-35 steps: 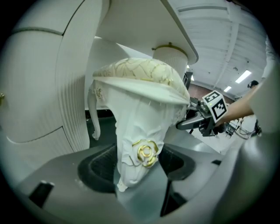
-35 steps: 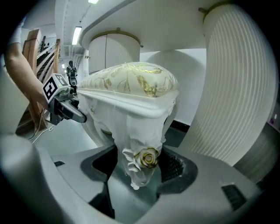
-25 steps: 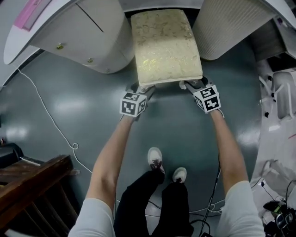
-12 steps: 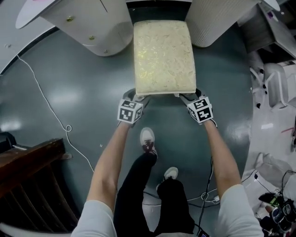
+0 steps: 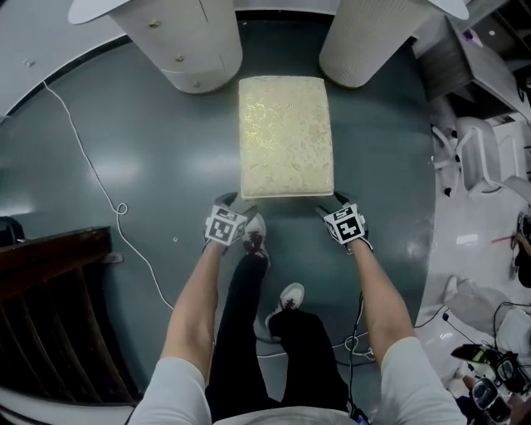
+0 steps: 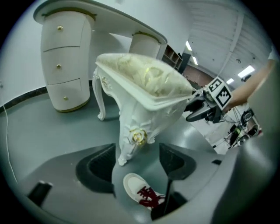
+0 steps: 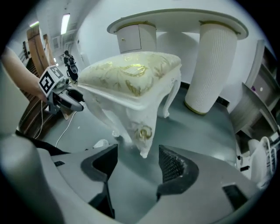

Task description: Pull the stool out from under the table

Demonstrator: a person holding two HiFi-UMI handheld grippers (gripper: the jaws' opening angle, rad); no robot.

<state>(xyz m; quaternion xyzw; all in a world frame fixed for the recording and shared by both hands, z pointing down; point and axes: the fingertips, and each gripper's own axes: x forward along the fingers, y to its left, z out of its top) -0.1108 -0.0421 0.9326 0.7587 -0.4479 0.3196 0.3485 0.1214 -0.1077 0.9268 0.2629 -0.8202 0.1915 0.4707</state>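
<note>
Stool [image 5: 285, 137] with a cream and gold patterned seat stands on the dark grey-green floor [image 5: 149, 149], on the near side of the white table. Its far edge lies just in front of the two pedestals. The drawer pedestal [image 5: 195, 41] is at the far left and the ribbed pedestal [image 5: 365, 41] at the far right, and no part of the seat is under the tabletop [image 5: 91, 8].

The left claw [image 5: 235, 204] sits at the stool's near left corner, and the right claw [image 5: 330, 203] at its near right corner, both just below the seat edge. In the left gripper view the left claw [image 6: 138, 164] is released. Its jaws are spread, and the carved white leg [image 6: 135, 135] with a gold rosette stands just ahead of the gap, not pinched. A white shoe with red laces [image 6: 142, 192] shows on the floor between the jaws. The right gripper view shows the same thing. The right claw [image 7: 138, 164] is released with its jaws apart, and the other near leg [image 7: 142, 131] stands just ahead of them, untouched by the ribbed pads.

A thin white cable [image 5: 91, 191] trails across the floor at the left, near a dark wooden frame [image 5: 50, 315].
</note>
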